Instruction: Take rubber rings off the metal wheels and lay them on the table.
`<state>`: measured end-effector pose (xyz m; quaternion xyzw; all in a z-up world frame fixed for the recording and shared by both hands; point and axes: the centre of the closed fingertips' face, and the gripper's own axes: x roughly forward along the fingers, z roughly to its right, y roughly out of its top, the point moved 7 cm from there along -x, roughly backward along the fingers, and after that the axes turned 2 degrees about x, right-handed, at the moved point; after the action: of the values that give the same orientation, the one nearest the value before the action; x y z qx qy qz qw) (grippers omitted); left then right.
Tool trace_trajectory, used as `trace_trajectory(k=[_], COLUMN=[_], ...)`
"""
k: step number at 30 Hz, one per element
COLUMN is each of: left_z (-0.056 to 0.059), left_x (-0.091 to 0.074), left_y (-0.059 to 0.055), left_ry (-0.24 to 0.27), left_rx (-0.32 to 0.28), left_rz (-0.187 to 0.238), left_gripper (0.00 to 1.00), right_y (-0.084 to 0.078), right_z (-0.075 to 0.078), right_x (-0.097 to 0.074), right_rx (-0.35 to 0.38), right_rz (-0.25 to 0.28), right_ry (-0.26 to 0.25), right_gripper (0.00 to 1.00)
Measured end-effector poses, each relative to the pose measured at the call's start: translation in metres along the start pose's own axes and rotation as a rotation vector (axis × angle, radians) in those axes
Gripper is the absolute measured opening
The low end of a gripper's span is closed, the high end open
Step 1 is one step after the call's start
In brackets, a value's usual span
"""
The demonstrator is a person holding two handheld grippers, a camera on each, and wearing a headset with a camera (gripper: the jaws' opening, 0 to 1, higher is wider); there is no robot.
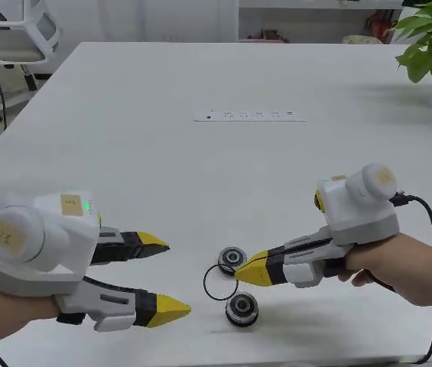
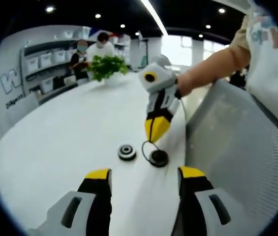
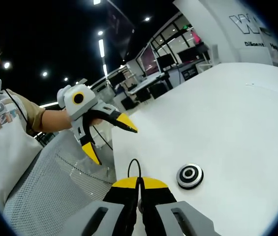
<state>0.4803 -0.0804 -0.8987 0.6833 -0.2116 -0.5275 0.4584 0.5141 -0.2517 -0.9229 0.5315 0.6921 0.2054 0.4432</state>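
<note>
On the near edge of the white tabletop [image 1: 124, 138], the left gripper [image 1: 166, 277] has its two yellow-tipped jaws spread wide with nothing between them. The right gripper [image 1: 240, 274] has its jaws pressed together on one thin black rubber ring [image 1: 205, 283], whose loop sits between two round black-and-silver metal wheels, the near wheel [image 1: 241, 308] just in front of the tips and the far wheel [image 1: 232, 258] just behind them. Farther back lie one white socket strip [image 1: 250, 116], then one green leafy plant [image 1: 430, 42] and one white office chair [image 1: 17, 34]; the wall lettering in the gripper views is too cut off to read.
</note>
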Motion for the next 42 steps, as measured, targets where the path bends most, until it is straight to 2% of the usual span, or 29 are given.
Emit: trace_trajectory(k=[8, 15, 32, 42], left_z=[-0.006, -0.008, -0.008, -0.008], left_x=[-0.011, -0.017, -0.021, -0.023], left_y=[-0.007, -0.011, -0.018, -0.019], left_ry=[0.042, 0.061, 0.070, 0.075], left_rx=[-0.020, -0.036, -0.054, -0.056], left_rz=[0.008, 0.010, 0.008, 0.005], left_gripper=[0.57, 0.60, 0.61, 0.61], right_y=[0.005, 0.005, -0.001, -0.007], right_z=[0.000, 0.009, 0.022, 0.027], right_x=[0.012, 0.022, 0.045, 0.054], right_rx=[0.001, 0.000, -0.005, -0.052], right_rz=[-0.010, -0.034, -0.076, -0.113], right_ry=[0.007, 0.001, -0.039, -0.080], right_gripper=[0.00, 0.00, 0.00, 0.00])
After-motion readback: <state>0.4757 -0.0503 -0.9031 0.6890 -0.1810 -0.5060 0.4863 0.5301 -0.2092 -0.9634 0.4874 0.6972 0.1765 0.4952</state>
